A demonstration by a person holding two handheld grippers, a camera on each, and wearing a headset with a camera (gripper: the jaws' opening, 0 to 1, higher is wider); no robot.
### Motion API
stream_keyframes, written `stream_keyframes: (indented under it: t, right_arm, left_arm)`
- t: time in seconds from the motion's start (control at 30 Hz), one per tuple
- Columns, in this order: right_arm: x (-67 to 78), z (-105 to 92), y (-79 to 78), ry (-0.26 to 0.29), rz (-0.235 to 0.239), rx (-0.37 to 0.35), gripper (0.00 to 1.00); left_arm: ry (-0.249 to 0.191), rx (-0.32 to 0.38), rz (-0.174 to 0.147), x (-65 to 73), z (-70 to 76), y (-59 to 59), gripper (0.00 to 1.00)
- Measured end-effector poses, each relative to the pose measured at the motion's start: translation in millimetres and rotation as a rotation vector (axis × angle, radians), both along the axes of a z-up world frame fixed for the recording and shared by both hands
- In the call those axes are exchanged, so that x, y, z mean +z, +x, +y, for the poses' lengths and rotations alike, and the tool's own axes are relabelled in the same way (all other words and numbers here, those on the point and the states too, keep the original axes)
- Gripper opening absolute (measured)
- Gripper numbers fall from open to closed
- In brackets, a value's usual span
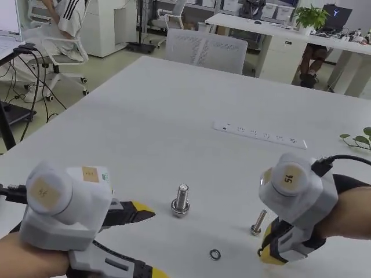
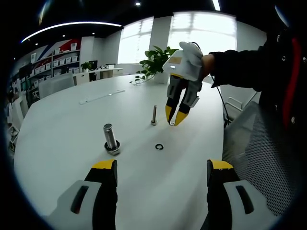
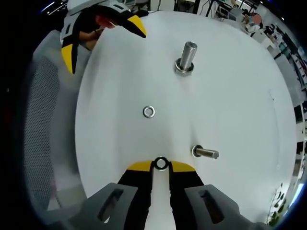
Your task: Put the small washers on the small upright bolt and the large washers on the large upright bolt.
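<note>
White tabletop spreads bare and wide from its left edge to the far side, where a power strip lies well apart from the work. At near left, the left gripper has its jaws wide apart and holds nothing. To its right the large bolt stands upright, with a seated washer around its foot. A loose washer lies flat, nearer, between the two bolts. The small bolt stands just left of the right gripper, whose almost closed tips pinch a small washer.
</note>
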State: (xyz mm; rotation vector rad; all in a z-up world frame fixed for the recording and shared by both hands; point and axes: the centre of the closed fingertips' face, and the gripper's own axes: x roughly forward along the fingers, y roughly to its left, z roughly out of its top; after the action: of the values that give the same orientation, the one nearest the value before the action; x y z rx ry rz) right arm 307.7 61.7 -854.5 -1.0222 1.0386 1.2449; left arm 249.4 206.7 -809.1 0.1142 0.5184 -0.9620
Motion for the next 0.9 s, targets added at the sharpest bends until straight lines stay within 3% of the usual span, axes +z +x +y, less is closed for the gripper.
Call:
stream_keyframes:
  t: [0.6, 0.9]
  right_arm:
    - [33.7, -15.7, 13.0, -0.003, -0.051, -0.009, 0.14]
    - [53.9, -10.0, 26.5, 0.016, -0.084, -0.007, 0.14]
  left_arm:
    - [-0.004, -0.003, -0.002, -0.4, -2.0, 2.5, 0.76]
    - [-0.008, 0.000, -0.004, -0.1, -1.4, 3.0, 0.76]
